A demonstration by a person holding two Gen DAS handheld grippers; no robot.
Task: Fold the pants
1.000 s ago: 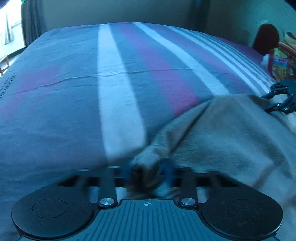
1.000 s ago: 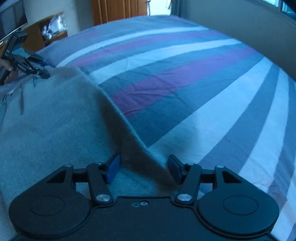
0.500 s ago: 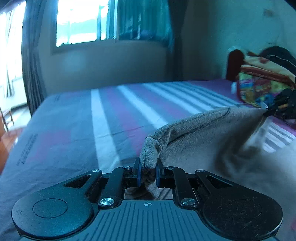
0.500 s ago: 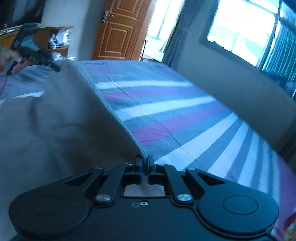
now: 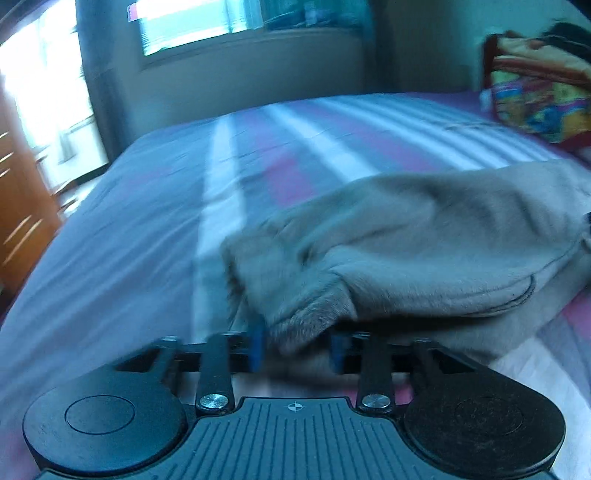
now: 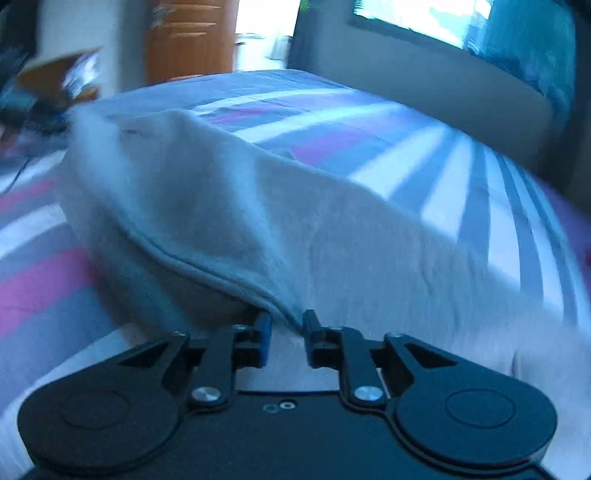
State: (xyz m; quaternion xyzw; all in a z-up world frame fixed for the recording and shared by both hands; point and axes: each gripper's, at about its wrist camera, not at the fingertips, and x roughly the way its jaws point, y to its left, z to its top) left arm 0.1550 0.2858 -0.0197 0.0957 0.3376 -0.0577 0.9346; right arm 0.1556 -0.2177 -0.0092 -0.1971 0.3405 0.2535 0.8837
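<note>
The grey pants [image 5: 406, 251] lie folded over on themselves on the striped bed [image 5: 129, 240]. My left gripper [image 5: 295, 347] sits low at their near corner; its jaws are opening, and a fold of fabric lies loosely between the blue pads [image 5: 257, 345] without being pressed. In the right wrist view the pants [image 6: 258, 206] spread ahead with a hemmed edge running toward my right gripper [image 6: 286, 338]. Its jaws are opening too, and the edge rests in the gap between them. Both views are blurred by motion.
Colourful bedding [image 5: 535, 99] is piled at the bed's far right. A window [image 5: 192, 22] and wall stand behind the bed, with wooden drawers [image 5: 18, 206] to the left. The right wrist view shows a wooden door [image 6: 188, 40] and the striped sheet [image 6: 406, 147] beyond the pants.
Both grippers lifted the pants' edge, carried it across the bed and lowered it. Half a second ago both were shut on the fabric; now both sets of jaws have parted.
</note>
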